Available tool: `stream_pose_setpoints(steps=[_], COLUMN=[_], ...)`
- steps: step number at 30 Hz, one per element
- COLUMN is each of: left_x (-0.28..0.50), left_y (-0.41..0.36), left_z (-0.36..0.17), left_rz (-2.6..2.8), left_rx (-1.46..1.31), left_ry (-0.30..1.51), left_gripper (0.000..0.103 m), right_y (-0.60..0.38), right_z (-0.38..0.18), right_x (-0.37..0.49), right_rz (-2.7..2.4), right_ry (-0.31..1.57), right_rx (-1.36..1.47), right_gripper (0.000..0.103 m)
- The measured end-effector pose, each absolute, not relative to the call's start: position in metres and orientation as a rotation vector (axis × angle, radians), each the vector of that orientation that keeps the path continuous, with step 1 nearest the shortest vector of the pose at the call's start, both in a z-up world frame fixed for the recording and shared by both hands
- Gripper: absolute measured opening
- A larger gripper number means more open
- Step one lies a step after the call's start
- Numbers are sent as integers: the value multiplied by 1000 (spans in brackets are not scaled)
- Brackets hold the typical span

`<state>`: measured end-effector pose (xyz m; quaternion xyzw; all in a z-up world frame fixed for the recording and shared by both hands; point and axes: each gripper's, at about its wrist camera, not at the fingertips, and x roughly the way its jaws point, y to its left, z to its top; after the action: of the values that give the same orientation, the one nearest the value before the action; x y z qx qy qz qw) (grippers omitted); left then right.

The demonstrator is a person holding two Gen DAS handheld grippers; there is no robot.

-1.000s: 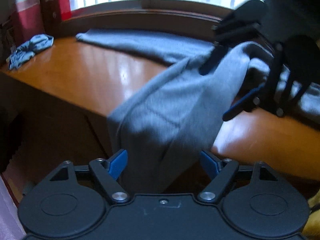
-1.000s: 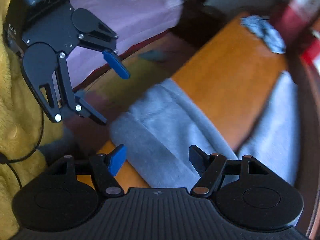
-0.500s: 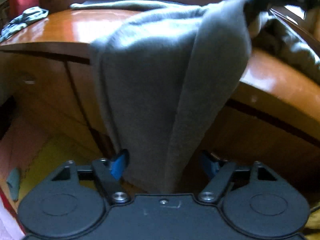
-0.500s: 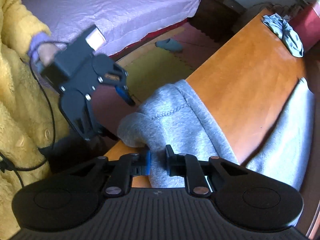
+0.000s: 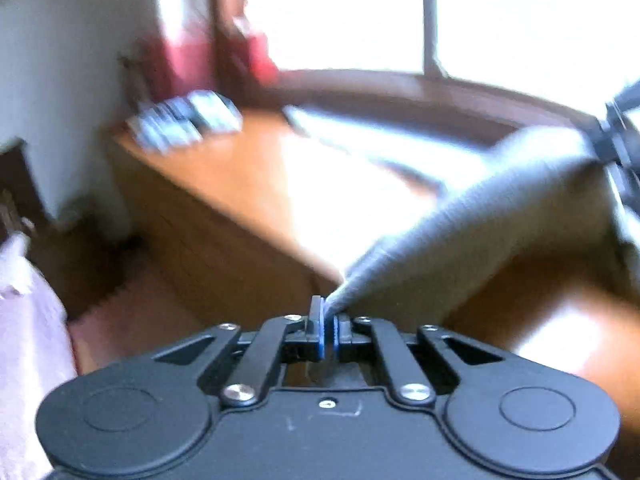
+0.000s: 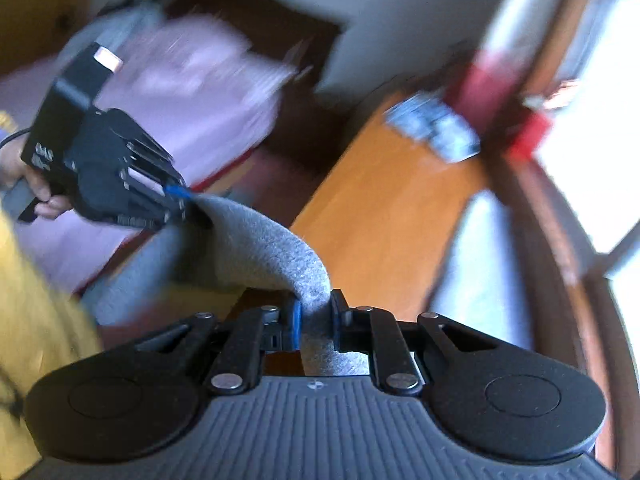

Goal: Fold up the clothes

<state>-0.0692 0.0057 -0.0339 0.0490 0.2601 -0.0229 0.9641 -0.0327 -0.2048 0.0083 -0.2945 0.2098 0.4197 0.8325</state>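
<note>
The left gripper (image 5: 329,322) has its black jaws pinched tight on a thin edge of the soft grey knitted garment (image 5: 480,232), blue pads nearly meeting with only a sliver of cloth between them. From that pinch the fabric stretches taut toward two o'clock in the left wrist view, up to the right gripper (image 5: 618,140), whose dark frame shows blurred at the picture's edge.

In the right wrist view the right gripper (image 6: 316,312) is clamped on a thicker bunch of the same garment (image 6: 276,252) – the cloth fills the gap between the pads and spills out behind them. The fabric arcs away toward ten o'clock to the left gripper (image 6: 182,204), borne by a person's hand (image 6: 38,196) beside a yellow fleecy sleeve (image 6: 36,300).

The rest of the garment trails onto the glossy orange-brown wooden table (image 6: 384,208) (a pale stretch of it lies toward the window side). A small crumpled blue-grey cloth (image 5: 188,120) sits at the table's far corner – about eleven o'clock in the left view.
</note>
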Motion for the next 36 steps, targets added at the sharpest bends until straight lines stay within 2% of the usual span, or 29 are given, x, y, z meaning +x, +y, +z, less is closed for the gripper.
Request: stream_pose_setpoints(steps=[4,7,10,13,14,17,19,20,21,22,24,27,29,32,36], left_x=[-19,35,101,179,205,270,301,313,319,322,326,325,323,316,311], left_y=[-9,-32,-58,-84,-92,-110,-120,-124,-128,-132,-139,-142,-142,-138,-132], left_z=[32,60,72,62,53,23,4,-5,-17,-31,-54,-73,-83,-86,-90], left_rz=[-23,-59,-105,-119,-123,-159,-209,-240,-271,-303,-369,-439,-462,-456,-440], left_rx=[205,326,405,485,508,587,642,675,709,741,796,853,879,875,917], left_ry=[284,155,105,132,156,282,344,364,379,388,402,429,449,437,437], left_gripper=[4,4,8,17,22,38,43,54,62,62,62,68,69,70,69], right_y=[-220,-232,-247,-255,-255,-246,-237,-231,-225,-219,-213,-222,-234,-248,-258], right_z=[17,25,29,16,3,-46,-73,-81,-84,-83,-74,-60,-62,-77,-113], right_x=[-23,3,44,102,128,196,223,229,225,217,193,149,114,68,15], right_rz=[727,604,493,386,346,159,56,23,-13,-48,-160,-319,-467,-732,-870], right_ry=[295,204,161,182,198,282,365,402,411,405,410,481,561,663,734], right_rx=[-471,-362,-265,-220,-219,-256,-317,-345,-377,-406,-429,-338,-231,-45,304], right_gripper=[15,15,15,18,24,62,58,55,55,56,64,65,67,74,73])
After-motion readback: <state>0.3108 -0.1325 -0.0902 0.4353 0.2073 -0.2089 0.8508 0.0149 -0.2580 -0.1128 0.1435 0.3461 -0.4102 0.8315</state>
